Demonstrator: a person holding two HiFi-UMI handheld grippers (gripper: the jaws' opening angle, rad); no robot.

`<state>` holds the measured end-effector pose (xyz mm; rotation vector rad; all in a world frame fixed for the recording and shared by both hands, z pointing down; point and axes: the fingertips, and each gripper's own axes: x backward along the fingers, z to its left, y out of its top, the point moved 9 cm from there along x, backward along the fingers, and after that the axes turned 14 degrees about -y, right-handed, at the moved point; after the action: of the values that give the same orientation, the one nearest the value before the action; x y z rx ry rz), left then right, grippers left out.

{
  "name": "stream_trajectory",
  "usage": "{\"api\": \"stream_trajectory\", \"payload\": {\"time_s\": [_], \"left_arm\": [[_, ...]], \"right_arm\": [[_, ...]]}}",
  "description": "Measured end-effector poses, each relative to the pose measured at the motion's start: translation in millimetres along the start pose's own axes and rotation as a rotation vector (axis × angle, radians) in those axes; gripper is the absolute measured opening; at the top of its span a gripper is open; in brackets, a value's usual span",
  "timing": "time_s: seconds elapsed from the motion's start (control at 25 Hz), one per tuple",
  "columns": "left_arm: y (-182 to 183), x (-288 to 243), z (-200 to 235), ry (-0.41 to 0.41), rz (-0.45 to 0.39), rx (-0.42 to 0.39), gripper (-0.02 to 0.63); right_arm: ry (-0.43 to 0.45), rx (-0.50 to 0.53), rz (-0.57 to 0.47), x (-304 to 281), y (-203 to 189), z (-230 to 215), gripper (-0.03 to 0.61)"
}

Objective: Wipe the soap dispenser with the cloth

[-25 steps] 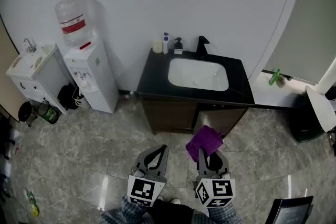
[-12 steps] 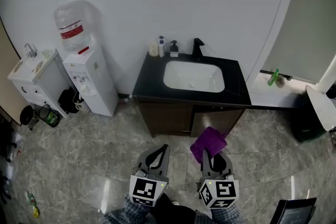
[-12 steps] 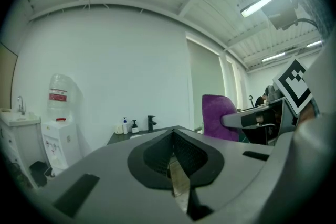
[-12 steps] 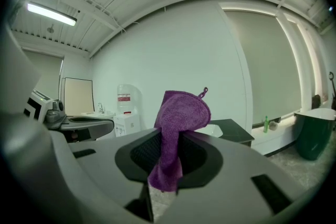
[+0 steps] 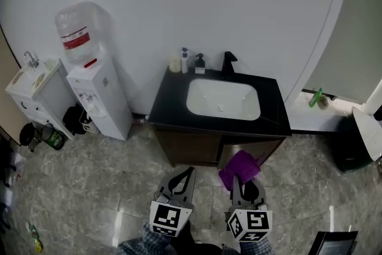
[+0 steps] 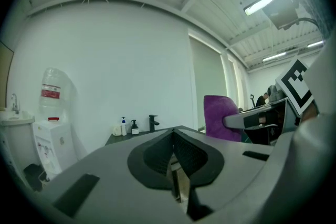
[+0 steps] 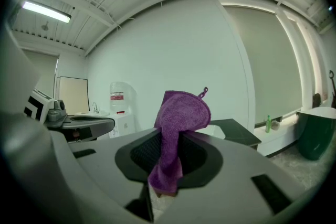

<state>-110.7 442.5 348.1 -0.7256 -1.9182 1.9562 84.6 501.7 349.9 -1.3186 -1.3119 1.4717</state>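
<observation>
Two pump bottles stand at the back left of the black vanity top (image 5: 170,98): a white one with a blue pump (image 5: 184,60) and a dark soap dispenser (image 5: 199,63). Both also show far off in the left gripper view, the white bottle (image 6: 123,126) beside the dark dispenser (image 6: 134,126). My right gripper (image 5: 240,181) is shut on a purple cloth (image 5: 240,168), which stands up between its jaws (image 7: 176,128). The left gripper (image 5: 188,172) is shut with nothing in it (image 6: 173,134). Both grippers hang over the floor in front of the vanity, well short of the bottles.
A white sink (image 5: 224,100) and a black faucet (image 5: 227,63) sit in the vanity top. A water cooler (image 5: 95,89) and a small white cabinet (image 5: 33,89) stand to the left. A green bottle (image 5: 315,97) lies on the ledge at right, near a dark bin (image 5: 352,152).
The head view has shifted, so the vanity sits slightly lower in the picture and nearer the grippers. The right gripper keeps the purple cloth; the left stays shut.
</observation>
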Motion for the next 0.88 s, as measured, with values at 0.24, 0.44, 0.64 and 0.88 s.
{"api": "stream_trajectory", "payload": {"time_s": [0.24, 0.44, 0.64, 0.88], "left_arm": [[9, -57, 98, -0.029, -0.002, -0.023, 0.002], [18, -98, 180, -0.042, -0.019, -0.025, 0.002], [27, -142, 237, -0.061, -0.023, -0.037, 0.002], [27, -192, 286, -0.044, -0.05, 0.043, 0.002]], "right_arm": [[-0.001, -0.003, -0.013, -114, 26, 33, 0.081], [0.016, 0.004, -0.031, -198, 54, 68, 0.081], [0.024, 0.032, -0.042, -265, 75, 82, 0.081], [0.029, 0.035, -0.029, -336, 84, 76, 0.081]]}}
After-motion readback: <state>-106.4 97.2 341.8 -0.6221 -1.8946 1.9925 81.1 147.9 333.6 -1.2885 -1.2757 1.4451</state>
